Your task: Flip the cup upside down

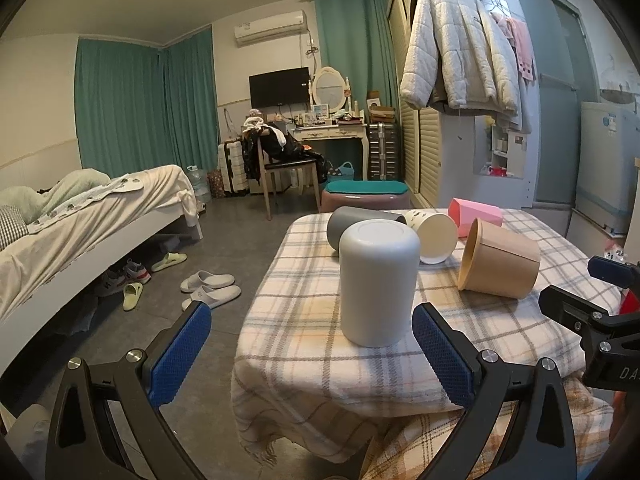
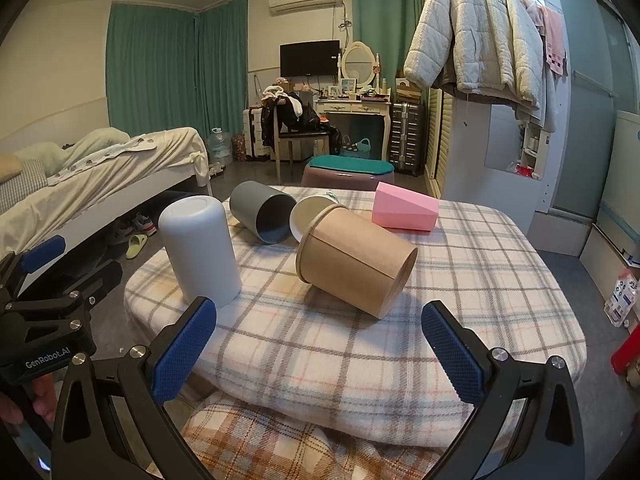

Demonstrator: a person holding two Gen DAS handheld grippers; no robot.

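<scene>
A light grey cup (image 1: 378,282) stands upside down, base up, on the plaid-covered table (image 1: 304,356); it also shows in the right wrist view (image 2: 200,250). My left gripper (image 1: 312,344) is open and empty, just in front of that cup, not touching it. My right gripper (image 2: 320,340) is open and empty, in front of a brown paper cup (image 2: 354,260) that lies on its side. A dark grey cup (image 2: 260,216), a white paper cup (image 2: 310,210) and a pink cup (image 2: 404,208) also lie on their sides farther back.
The table's left edge drops to the floor, where slippers (image 1: 210,286) lie. A bed (image 1: 80,220) stands at the left. A chair (image 1: 280,168), a stool (image 1: 364,194) and a dresser stand behind the table. A jacket (image 1: 456,44) hangs at the upper right.
</scene>
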